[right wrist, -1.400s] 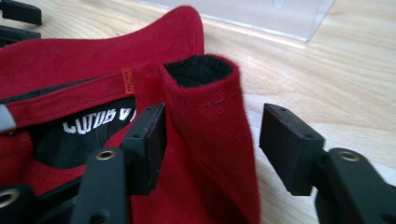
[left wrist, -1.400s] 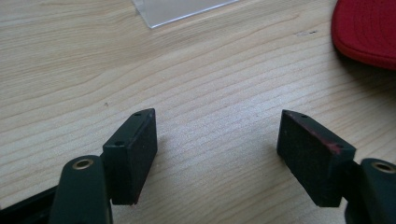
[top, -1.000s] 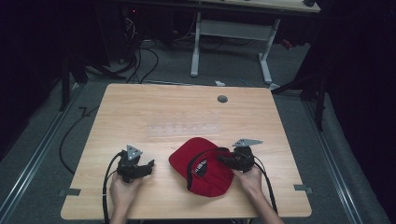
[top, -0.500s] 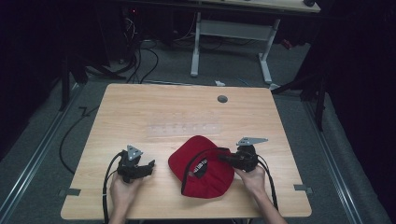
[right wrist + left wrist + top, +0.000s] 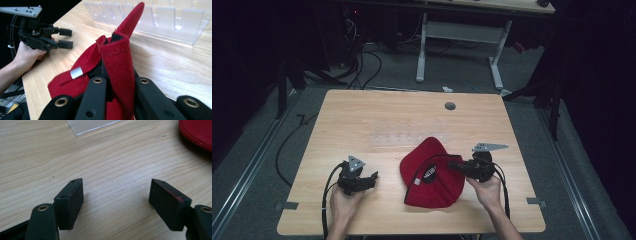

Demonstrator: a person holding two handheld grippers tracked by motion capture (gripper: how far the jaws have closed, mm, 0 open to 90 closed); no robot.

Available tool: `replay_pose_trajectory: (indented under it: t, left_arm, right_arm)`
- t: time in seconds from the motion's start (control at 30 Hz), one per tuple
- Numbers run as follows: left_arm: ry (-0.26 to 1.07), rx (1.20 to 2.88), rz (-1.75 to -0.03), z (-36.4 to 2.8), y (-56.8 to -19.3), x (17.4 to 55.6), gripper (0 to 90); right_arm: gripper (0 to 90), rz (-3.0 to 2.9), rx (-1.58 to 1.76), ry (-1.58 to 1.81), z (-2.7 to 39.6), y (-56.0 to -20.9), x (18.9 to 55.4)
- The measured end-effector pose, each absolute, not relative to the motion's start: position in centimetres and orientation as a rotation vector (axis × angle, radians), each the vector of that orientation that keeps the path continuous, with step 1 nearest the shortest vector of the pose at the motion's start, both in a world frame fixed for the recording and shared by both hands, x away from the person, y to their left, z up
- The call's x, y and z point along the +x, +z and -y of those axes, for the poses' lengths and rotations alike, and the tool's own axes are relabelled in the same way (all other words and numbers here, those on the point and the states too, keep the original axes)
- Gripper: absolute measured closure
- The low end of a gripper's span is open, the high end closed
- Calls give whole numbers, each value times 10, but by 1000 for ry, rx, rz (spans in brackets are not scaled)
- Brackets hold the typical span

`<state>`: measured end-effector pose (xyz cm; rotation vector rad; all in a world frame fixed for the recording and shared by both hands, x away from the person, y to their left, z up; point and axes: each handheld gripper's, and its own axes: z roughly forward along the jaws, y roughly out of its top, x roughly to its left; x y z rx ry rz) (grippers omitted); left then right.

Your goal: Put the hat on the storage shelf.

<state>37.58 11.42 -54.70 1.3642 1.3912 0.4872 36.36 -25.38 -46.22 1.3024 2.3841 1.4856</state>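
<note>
Right tool (image 5: 452, 165) pinching the red cap (image 5: 432, 176) near the bench's (image 5: 377, 115) front edge; left tool (image 5: 373, 177) spread, holding nothing.

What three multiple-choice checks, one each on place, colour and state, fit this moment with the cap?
1. Where on the light wooden table does the fabric baseball cap lie?
A. near edge, right of centre
B. far left corner
C. on the floor
2. What colour is the cap?
A. blue
B. red
C. white
3. How does the right gripper stand?
A. open over bare wood
B. shut on cap fabric
C. lying loose on the table

Answers: 1 A, the high view shows it by the person's side. 2 B, red in every view. 3 B, the right gripper view shows fabric pinched between its jaws.
</note>
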Motion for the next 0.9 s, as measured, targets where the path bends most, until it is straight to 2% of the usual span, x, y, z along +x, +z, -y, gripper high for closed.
replay_pose_trajectory:
  t: [0.4, 0.57, 0.9]
  left_arm:
    - [448, 1413, -1274, -103, -540, 362, 256]
    - [412, 1453, -1179, -92, -528, 349, 208]
    - [358, 1518, -1044, -64, -517, 331, 196]
  right_arm:
    - [850, -2312, 1321, 1497, 265, -435, 359]
    - [850, -2289, 1332, 1500, 266, -429, 360]
    - [851, -2285, 1335, 1499, 265, -418, 363]
